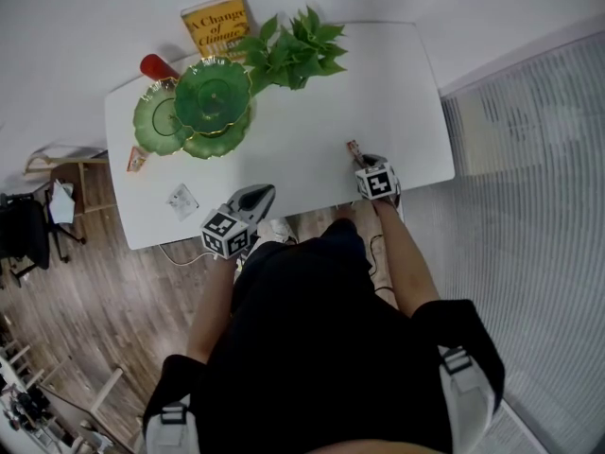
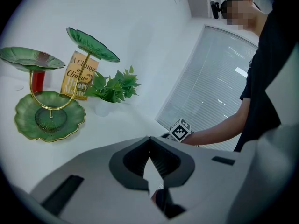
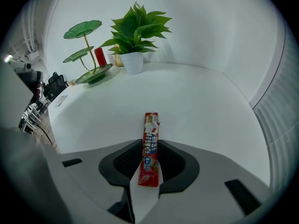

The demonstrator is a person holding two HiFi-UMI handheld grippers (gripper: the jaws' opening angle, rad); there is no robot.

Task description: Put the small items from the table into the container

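Grabbing the red candy stick (image 3: 150, 125) here: my right tool (image 3: 150, 143) has its jaws snug against both long sides of the packet. It lies flat on the white table (image 1: 312, 149), with its top end poking out past the tips. That spot is well apart from the green leaf stand (image 1: 203, 107), off to the stand's right and close to my edge of the table. My left tool (image 2: 149, 138) is closed all the way with nothing in it, hanging at the near edge, closer to the stand than the right one. Two more small packets lie near the stand: an orange one (image 1: 137, 159) just beside its lowest leaf and a pale sachet (image 1: 182, 200) further toward me. The potted plant (image 1: 293, 50) is just beside the stand on its right, and a yellow book (image 1: 216, 25) and a red cylinder (image 1: 156, 66) are behind it.
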